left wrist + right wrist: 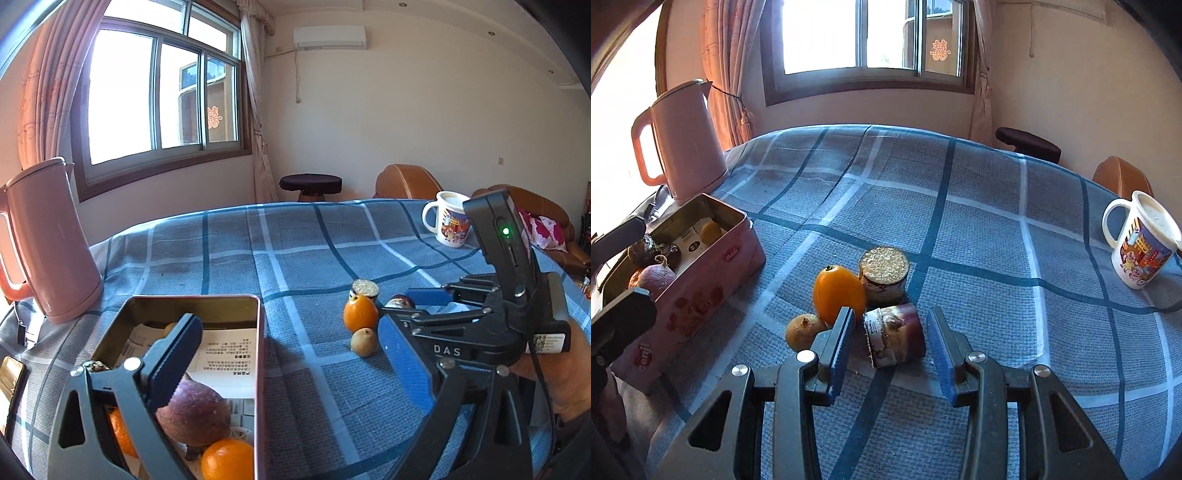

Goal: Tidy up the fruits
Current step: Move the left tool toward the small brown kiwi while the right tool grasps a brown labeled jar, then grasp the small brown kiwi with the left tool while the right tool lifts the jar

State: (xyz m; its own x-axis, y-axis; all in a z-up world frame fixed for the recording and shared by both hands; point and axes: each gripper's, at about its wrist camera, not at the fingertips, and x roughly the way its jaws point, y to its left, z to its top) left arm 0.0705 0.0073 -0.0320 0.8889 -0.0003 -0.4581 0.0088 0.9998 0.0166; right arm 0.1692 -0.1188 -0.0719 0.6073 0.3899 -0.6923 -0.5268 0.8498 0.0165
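A pink tin box (260, 354) (713, 291) stands at the left and holds a purple fruit (195, 411), oranges (227, 459) and a paper leaflet. My left gripper (288, 365) is open, one finger over the box, the other to the box's right. On the cloth lie an orange fruit (838, 293) (360, 314), a small tan fruit (803, 330) (364, 341), an upright cup (884, 275) and a cup lying on its side (895, 336). My right gripper (892, 354) is open, its fingers either side of the lying cup; it also shows in the left wrist view (417, 321).
A pink kettle (48, 240) (683, 140) stands behind the box at the left. A white printed mug (1141, 245) (448, 221) stands at the far right. The blue checked cloth (960, 229) covers the table. A stool and chairs stand beyond it.
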